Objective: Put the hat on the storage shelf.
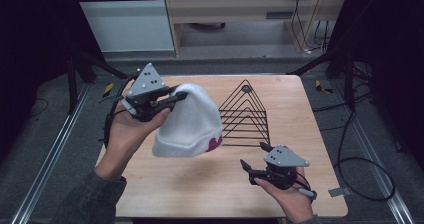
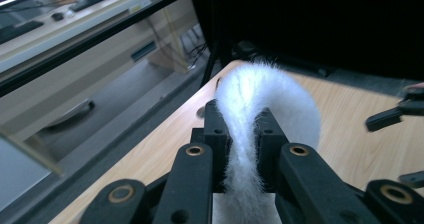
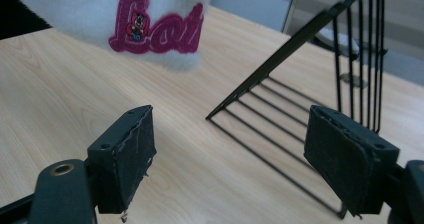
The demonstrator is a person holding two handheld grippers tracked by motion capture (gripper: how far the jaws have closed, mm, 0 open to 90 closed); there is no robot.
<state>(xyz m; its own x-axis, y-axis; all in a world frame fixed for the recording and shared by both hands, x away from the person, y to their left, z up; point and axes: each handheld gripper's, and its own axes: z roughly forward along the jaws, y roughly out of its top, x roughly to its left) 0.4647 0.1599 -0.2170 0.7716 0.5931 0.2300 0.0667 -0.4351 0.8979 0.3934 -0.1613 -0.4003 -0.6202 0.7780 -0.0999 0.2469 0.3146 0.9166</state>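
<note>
Tongs first: the left gripper (image 1: pixel 176 97) was clamped on the top of a fluffy white knit beanie (image 1: pixel 191 124) with a pink embroidered patch, which hung from its jaws above the light wooden table (image 1: pixel 200 184). The right gripper (image 1: pixel 254 157) sat lower with jaws spread wide, nothing between them. A black wire triangular rack (image 1: pixel 245 115) stood just beyond it, beside the hat. Its own camera caught the pink lettering (image 3: pixel 157 26) up close, while the left gripper's camera showed fuzzy fabric (image 2: pixel 250 134) squeezed between the pads.
</note>
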